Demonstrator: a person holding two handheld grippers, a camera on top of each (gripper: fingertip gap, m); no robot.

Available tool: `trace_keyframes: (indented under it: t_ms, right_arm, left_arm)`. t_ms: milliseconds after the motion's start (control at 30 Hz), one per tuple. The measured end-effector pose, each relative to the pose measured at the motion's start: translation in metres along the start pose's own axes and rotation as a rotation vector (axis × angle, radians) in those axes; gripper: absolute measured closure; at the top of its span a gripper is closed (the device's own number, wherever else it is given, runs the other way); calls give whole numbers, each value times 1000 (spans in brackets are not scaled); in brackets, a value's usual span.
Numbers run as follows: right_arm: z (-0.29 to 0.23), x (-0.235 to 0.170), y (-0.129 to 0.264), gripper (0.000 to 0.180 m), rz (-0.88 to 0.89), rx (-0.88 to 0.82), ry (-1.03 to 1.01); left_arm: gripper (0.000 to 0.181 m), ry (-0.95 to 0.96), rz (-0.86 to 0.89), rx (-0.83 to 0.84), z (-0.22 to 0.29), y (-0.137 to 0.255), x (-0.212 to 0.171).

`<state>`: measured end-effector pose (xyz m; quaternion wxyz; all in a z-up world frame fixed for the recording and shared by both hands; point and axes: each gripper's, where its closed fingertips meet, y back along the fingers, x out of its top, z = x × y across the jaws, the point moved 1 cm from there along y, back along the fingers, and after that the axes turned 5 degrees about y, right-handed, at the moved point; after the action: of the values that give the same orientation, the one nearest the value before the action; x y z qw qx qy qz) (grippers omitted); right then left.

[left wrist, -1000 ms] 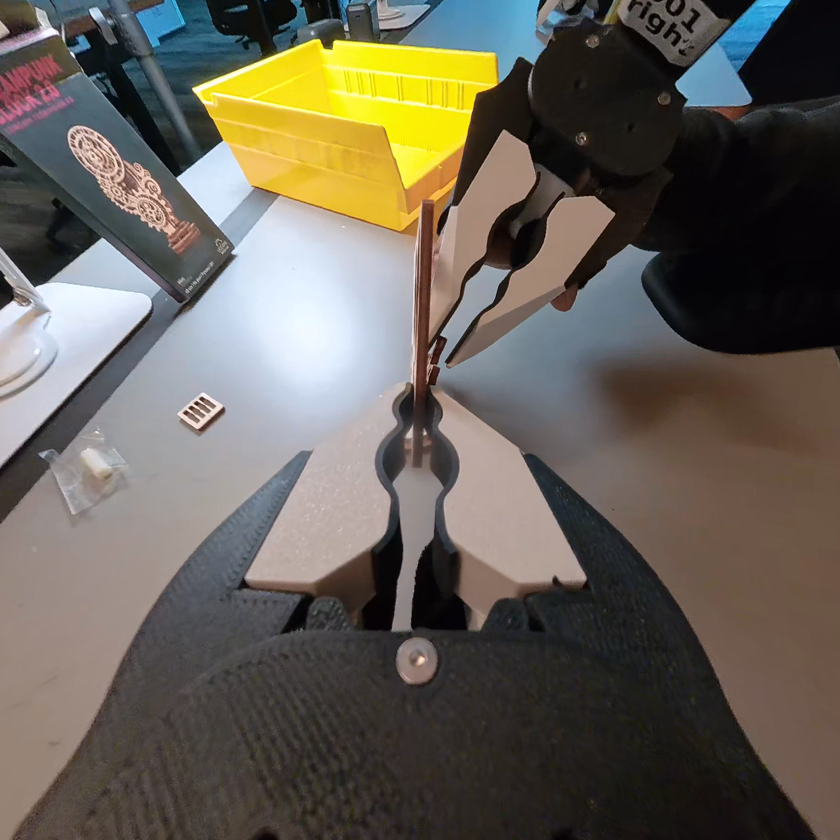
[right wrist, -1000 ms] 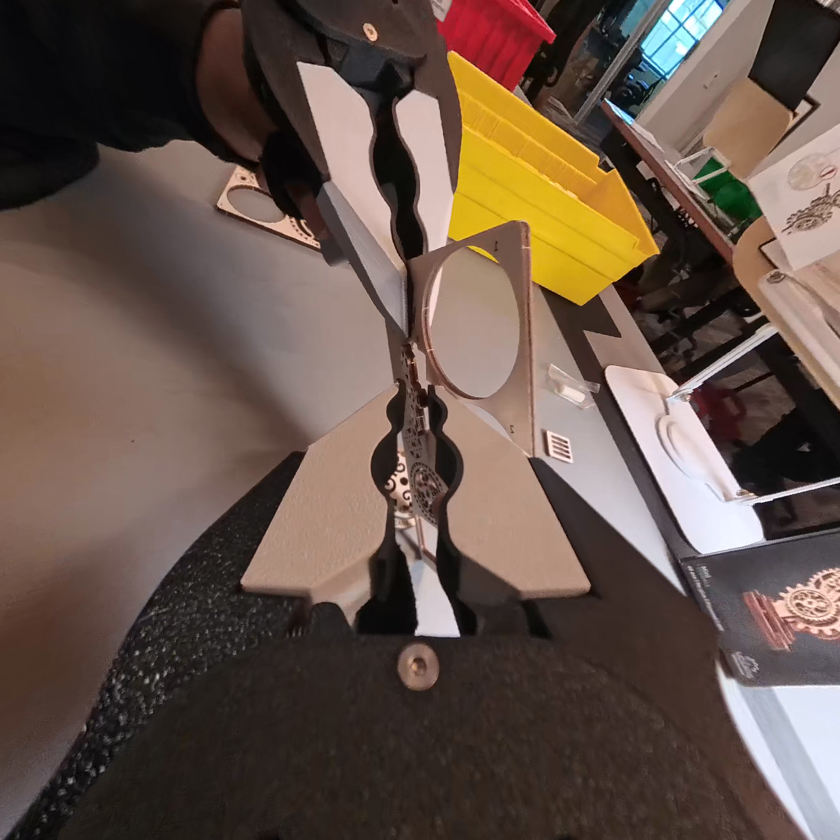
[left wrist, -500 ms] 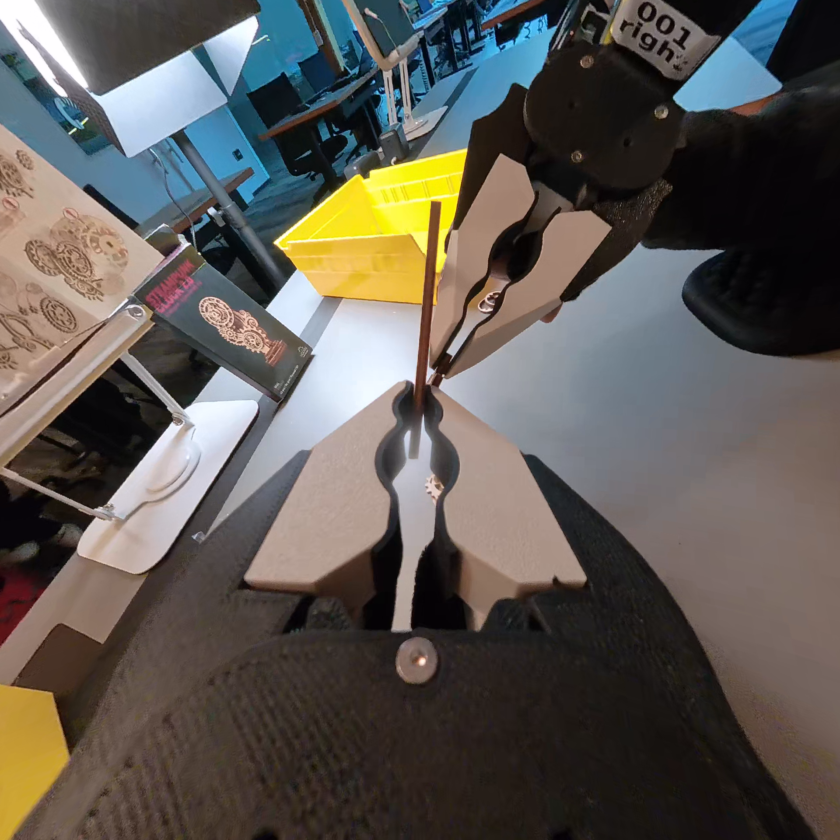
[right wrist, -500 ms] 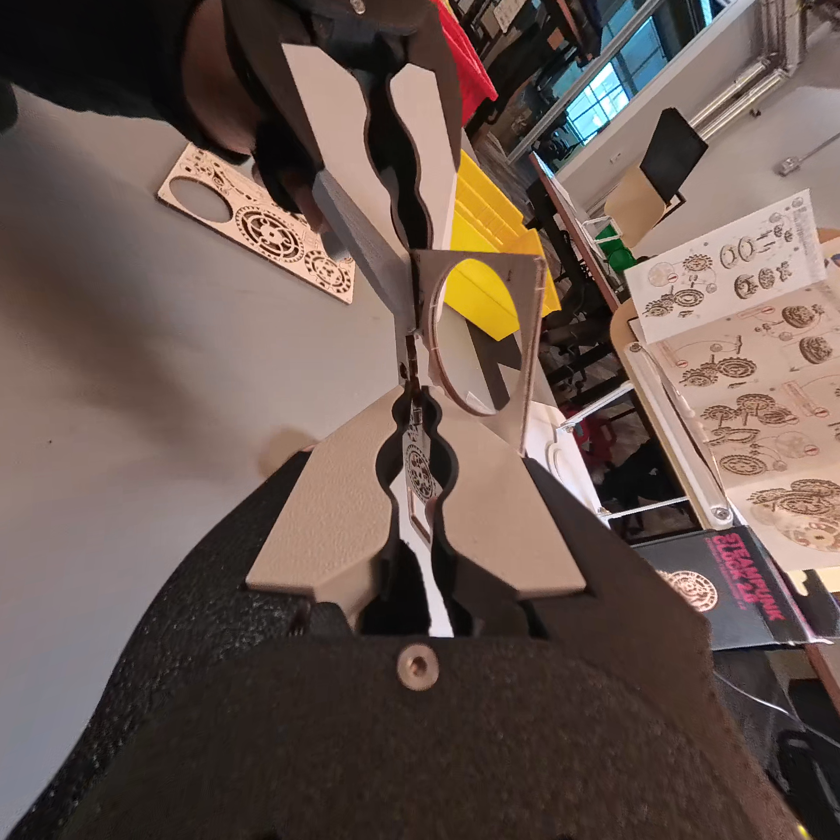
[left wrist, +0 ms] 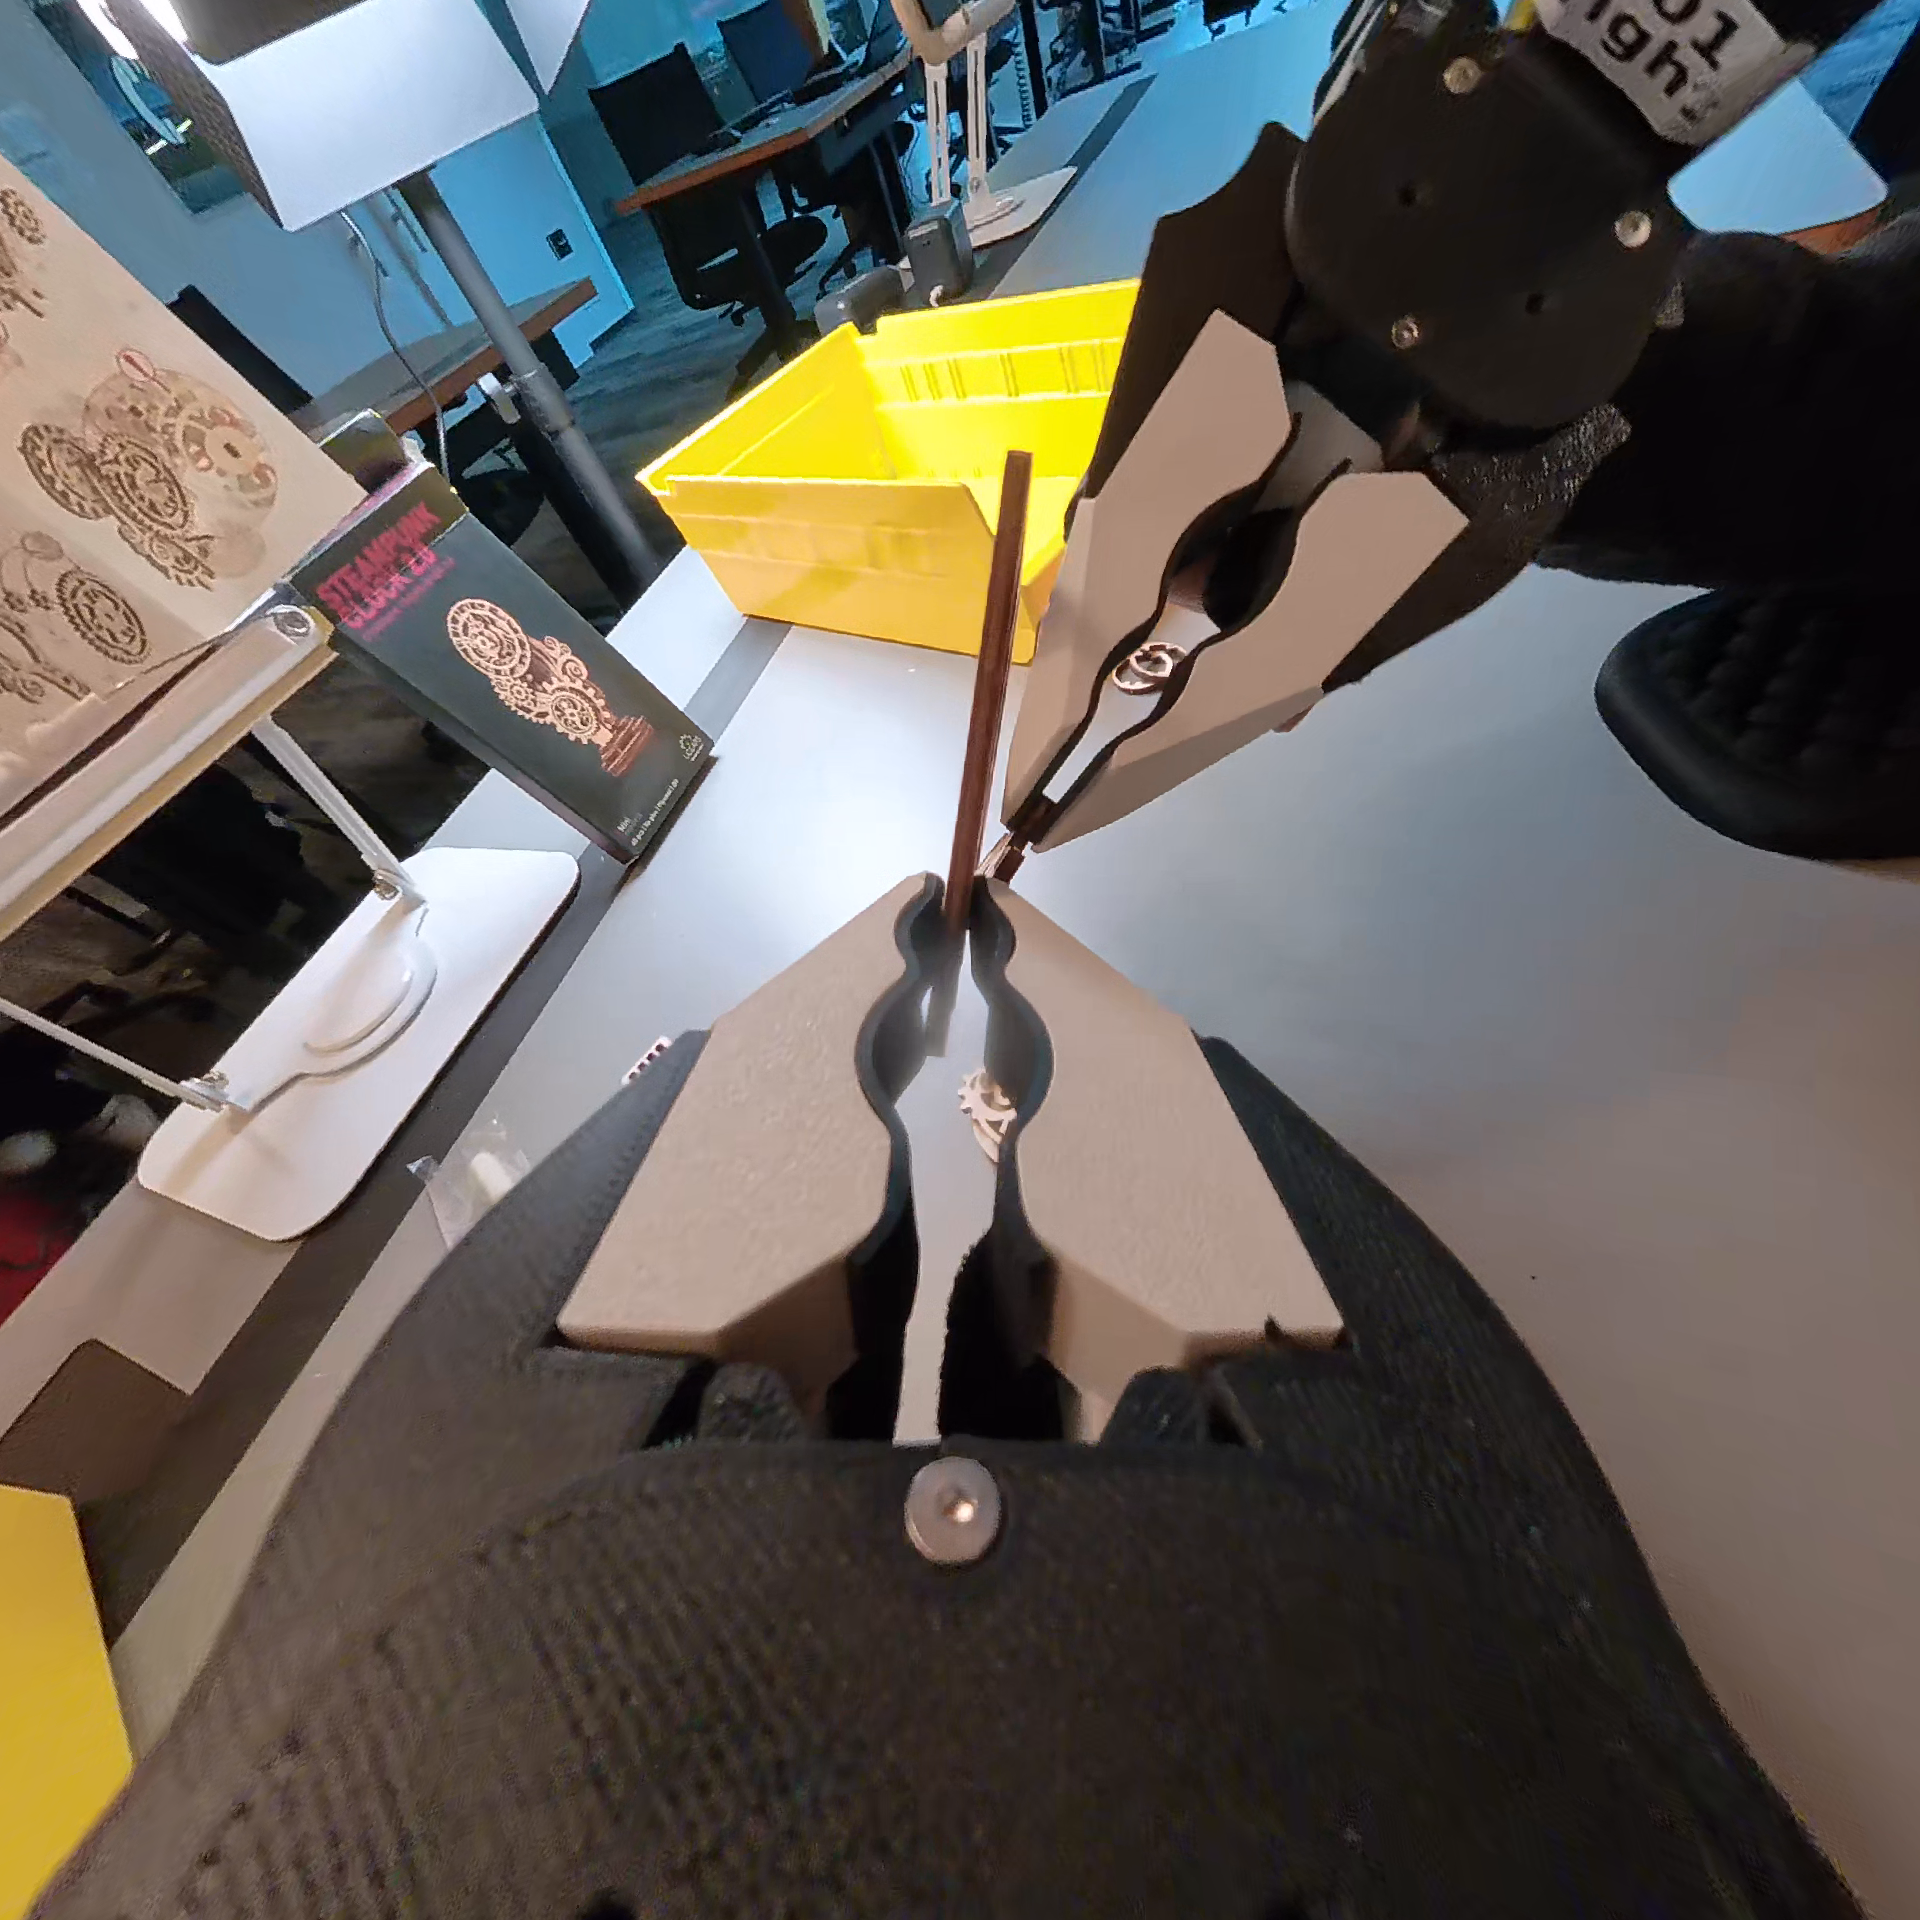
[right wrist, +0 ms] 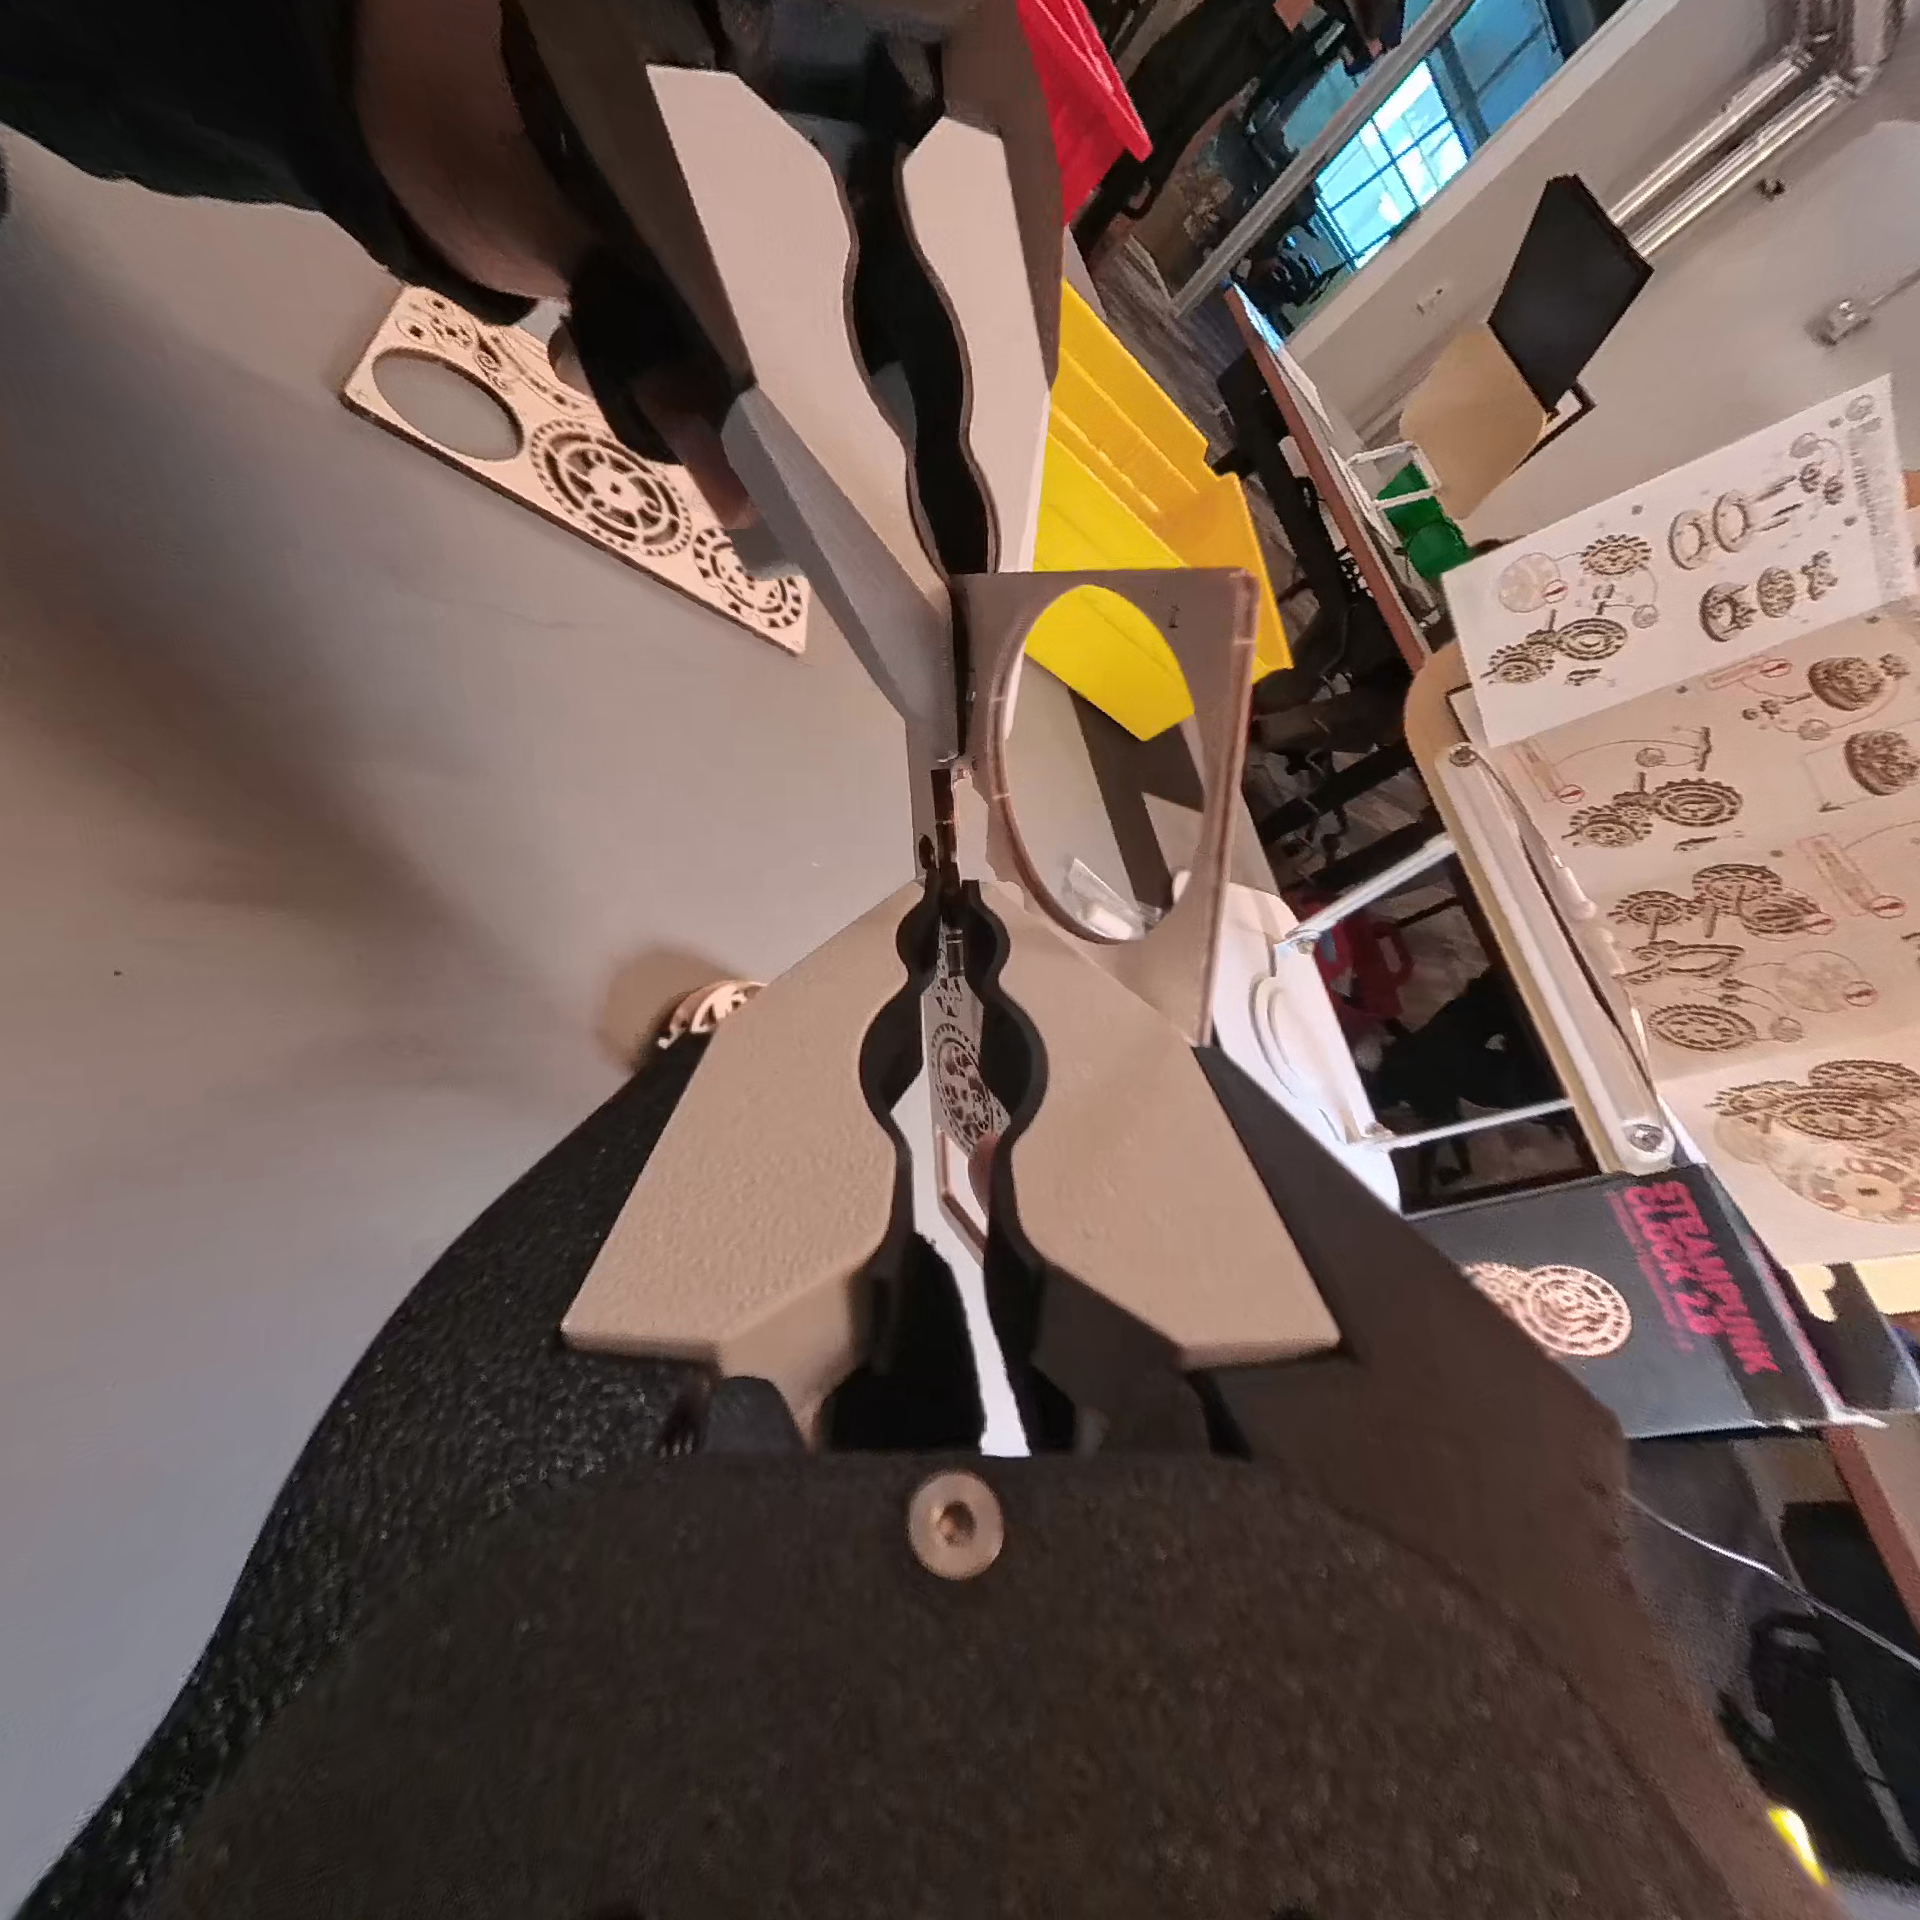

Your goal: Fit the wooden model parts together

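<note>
My left gripper [left wrist: 951, 899] is shut on a thin square wooden panel [left wrist: 987, 665], seen edge-on here. In the right wrist view the panel [right wrist: 987, 634] shows a large round hole, and the left gripper [right wrist: 951, 727] comes down from above. My right gripper [right wrist: 951, 894] is shut on a small flat ornate wooden piece [right wrist: 961, 1070] whose tip touches the panel's lower corner. In the left wrist view the right gripper [left wrist: 1023, 821] reaches in from the upper right, tips beside the panel's edge. A loose wooden gear [left wrist: 987, 1101] lies on the grey table below.
A yellow bin [left wrist: 862, 520] stands at the table's far edge. A black box [left wrist: 520, 665], a stand with instruction sheets [right wrist: 1714, 779] and a white lamp base [left wrist: 353, 997] are at the side. A wooden parts sheet [right wrist: 582, 478] lies flat on the table. My left and right fingertips are right by each other.
Both grippers have lifted and tilted together, so more of the room shows behind them. Each keeps its hold, and the small piece stays against the panel.
</note>
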<state>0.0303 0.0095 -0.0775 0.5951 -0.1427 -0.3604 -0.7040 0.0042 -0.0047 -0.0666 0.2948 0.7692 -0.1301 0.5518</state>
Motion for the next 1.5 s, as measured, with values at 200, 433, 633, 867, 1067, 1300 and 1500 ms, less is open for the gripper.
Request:
trace_keyframes:
  t_ms: [200,433,633,867,1067,1300,1500]
  right_arm:
    - [0,13,5,177,49,-76,100]
    - [-3,20,7,176,58,-52,71]
    - [-7,19,2,177,78,12,-54]
    - [-11,20,-7,179,150,75,-199]
    - [-4,22,-6,179,165,76,-268]
    - [7,30,-1,179,151,43,-341]
    - [8,28,-5,179,100,13,-360]
  left_arm:
    - [179,-124,87,-45,9,11,7]
    - [179,-104,143,-104,14,18,11]
    - [179,-21,185,-143,13,18,13]
    - [179,-23,206,-140,10,20,14]
    - [178,-54,191,-91,2,20,20]
    - [178,3,205,-72,-4,22,32]
    - [179,151,172,12,-20,15,28]
